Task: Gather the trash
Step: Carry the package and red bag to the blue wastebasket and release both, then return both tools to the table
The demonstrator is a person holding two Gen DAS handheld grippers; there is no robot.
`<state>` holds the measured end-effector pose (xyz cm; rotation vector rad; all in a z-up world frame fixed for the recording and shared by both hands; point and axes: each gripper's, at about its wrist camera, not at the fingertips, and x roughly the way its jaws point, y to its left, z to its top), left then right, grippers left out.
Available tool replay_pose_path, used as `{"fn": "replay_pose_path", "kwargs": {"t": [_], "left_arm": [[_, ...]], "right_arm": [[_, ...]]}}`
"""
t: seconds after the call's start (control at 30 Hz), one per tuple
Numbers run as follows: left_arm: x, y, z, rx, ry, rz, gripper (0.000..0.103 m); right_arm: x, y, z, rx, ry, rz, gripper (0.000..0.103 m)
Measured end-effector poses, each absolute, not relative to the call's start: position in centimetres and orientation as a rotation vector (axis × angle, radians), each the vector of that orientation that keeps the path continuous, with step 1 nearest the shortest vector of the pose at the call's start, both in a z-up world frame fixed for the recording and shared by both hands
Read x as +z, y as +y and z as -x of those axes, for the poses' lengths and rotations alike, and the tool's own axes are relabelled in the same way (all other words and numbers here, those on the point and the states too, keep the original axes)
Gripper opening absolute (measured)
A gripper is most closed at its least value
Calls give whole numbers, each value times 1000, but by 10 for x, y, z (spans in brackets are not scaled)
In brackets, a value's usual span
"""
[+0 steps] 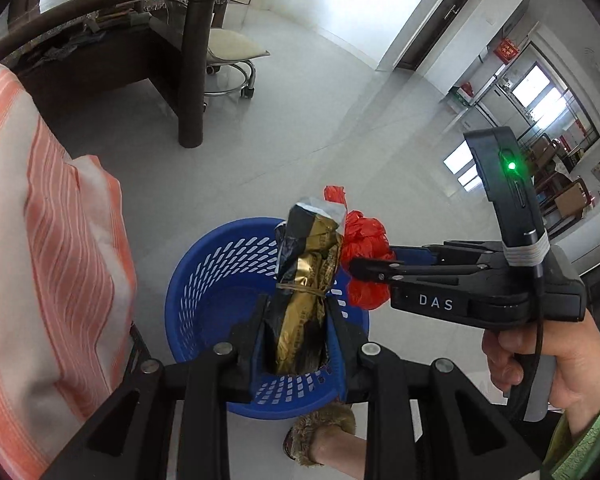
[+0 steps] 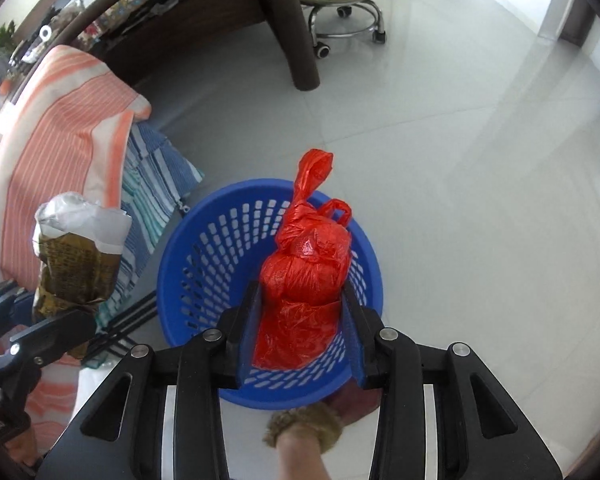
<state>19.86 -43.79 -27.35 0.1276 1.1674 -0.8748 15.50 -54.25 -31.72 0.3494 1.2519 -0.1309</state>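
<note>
Left wrist view: left gripper [image 1: 296, 320] clamps a gold packet [image 1: 306, 280]; at 3 o'clock the right gripper [image 1: 364, 264] pinches a red bag [image 1: 364, 240]. Both hang over the blue bin [image 1: 204, 280]. Next step, I judge: release both inside.

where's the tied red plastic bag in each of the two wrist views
Left wrist view: the tied red plastic bag sits right of centre, clamped in the right gripper that reaches in from the right, beside the gold and black foil packet.
Right wrist view: the bag is at centre, between the right gripper's fingers.
Shared landmark: the round blue perforated plastic basket on the floor below.
</note>
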Motion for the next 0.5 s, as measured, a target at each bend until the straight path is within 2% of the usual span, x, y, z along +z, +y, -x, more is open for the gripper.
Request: {"fn": "replay_pose_path", "kwargs": {"t": [0.07, 0.1, 0.13, 0.17, 0.2, 0.23, 0.5], "left_arm": [[-279, -442, -199, -873, 1161, -142, 32], [-279, -444, -198, -871, 1159, -147, 39], [-277, -444, -194, -865, 1157, -149, 53], [-278, -443, -195, -860, 1154, -148, 59], [-278, -442, -195, -856, 1146, -143, 63], [-279, -442, -197, -853, 1141, -138, 63], [-243, -417, -186, -844, 1056, -85, 63]], "right_arm": [[-322, -544, -157, -120, 1258, -359, 39], [-323, -544, -158, -117, 1259, -361, 41], [-325, -545, -158, -118, 1259, -361, 45], [-326, -546, -159, -124, 1255, -361, 45], [-328, -548, -161, -123, 1250, -370, 54], [-329, -550, -160, -125, 1251, -379, 61], [-306, -564, -148, -180, 1178, -385, 67]]}}
